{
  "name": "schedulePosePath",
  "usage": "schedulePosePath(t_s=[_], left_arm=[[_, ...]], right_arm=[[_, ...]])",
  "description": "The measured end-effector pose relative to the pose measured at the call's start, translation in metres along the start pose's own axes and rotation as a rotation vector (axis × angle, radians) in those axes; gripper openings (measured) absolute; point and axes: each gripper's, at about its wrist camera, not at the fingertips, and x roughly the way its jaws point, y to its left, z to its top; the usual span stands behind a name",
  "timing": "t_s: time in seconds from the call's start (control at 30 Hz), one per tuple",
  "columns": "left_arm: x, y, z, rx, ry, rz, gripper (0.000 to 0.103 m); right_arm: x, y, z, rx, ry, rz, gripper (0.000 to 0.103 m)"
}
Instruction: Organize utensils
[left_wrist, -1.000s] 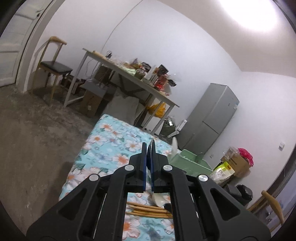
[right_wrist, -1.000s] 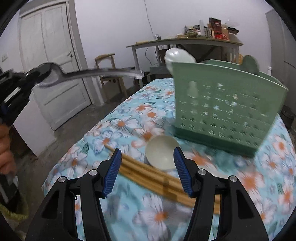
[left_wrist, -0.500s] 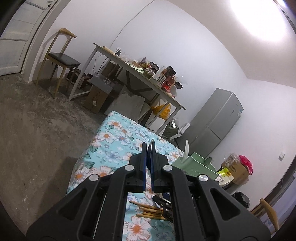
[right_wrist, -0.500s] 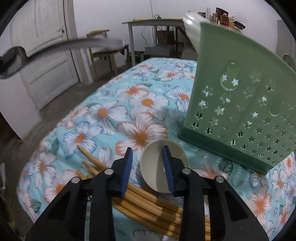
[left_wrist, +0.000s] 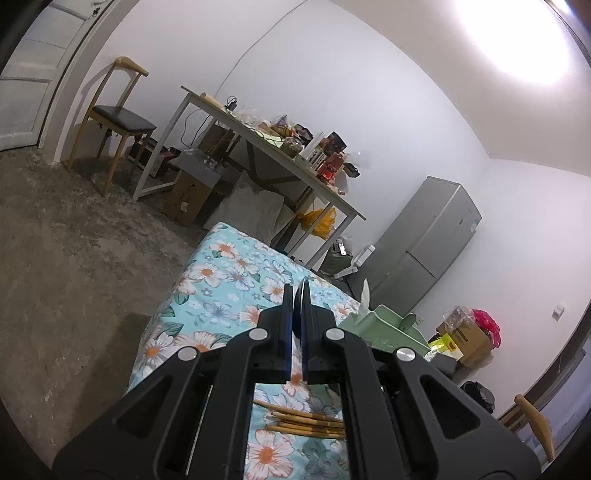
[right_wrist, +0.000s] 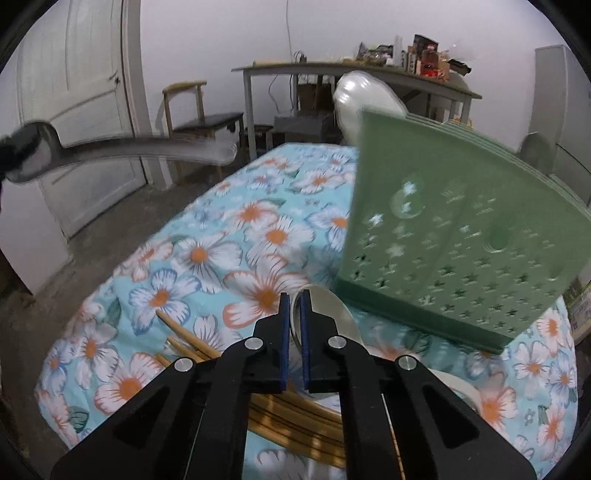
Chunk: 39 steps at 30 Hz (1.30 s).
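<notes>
My right gripper (right_wrist: 294, 301) is shut on the rim of a white ceramic spoon (right_wrist: 328, 306) lying on the floral tablecloth (right_wrist: 236, 236), beside a bundle of wooden chopsticks (right_wrist: 291, 413). The green perforated utensil basket (right_wrist: 461, 236) stands just right of it, with a white spoon (right_wrist: 364, 99) sticking out of its far end. My left gripper (left_wrist: 295, 295) is shut on a metal spoon, seen edge-on between its pads; in the right wrist view that spoon (right_wrist: 122, 151) hangs in the air at the left. The chopsticks (left_wrist: 303, 421) and basket (left_wrist: 384, 325) show below the left gripper.
A long cluttered table (left_wrist: 273, 147) and a wooden chair (left_wrist: 114, 118) stand by the back wall, a grey fridge (left_wrist: 424, 240) at the right. A white door (right_wrist: 74, 110) is at the left. Boxes lie on the floor.
My right gripper came down and closed from wide open onto the white spoon's rim. My left gripper, holding the metal spoon, rose and drew back from the table.
</notes>
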Motion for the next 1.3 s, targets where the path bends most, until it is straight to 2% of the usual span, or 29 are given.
schedulePosePath(t_s=[0.27, 0.5, 0.73, 1.0, 1.13, 1.3], left_arm=[[-0.005, -0.020, 0.006, 0.023, -0.020, -0.029, 0.002], [-0.008, -0.056, 0.018, 0.095, -0.074, -0.085, 0.002], [0.005, -0.093, 0.024, 0.164, -0.081, -0.122, 0.002], [0.033, -0.120, 0.023, 0.237, -0.023, -0.086, 0.002], [0.039, -0.123, 0.023, 0.234, -0.014, -0.073, 0.002], [0.044, -0.126, 0.022, 0.242, -0.004, -0.057, 0.002]], right_arm=[[-0.060, -0.038, 0.011, 0.096, -0.124, 0.002, 0.005], [-0.105, -0.078, 0.016, 0.190, -0.226, -0.004, 0.005], [-0.145, -0.105, 0.018, 0.251, -0.320, 0.010, 0.005], [-0.175, -0.118, 0.014, 0.274, -0.403, 0.019, 0.005], [-0.179, -0.119, 0.007, 0.278, -0.412, 0.031, 0.005], [-0.185, -0.132, 0.000, 0.327, -0.425, 0.105, 0.005]])
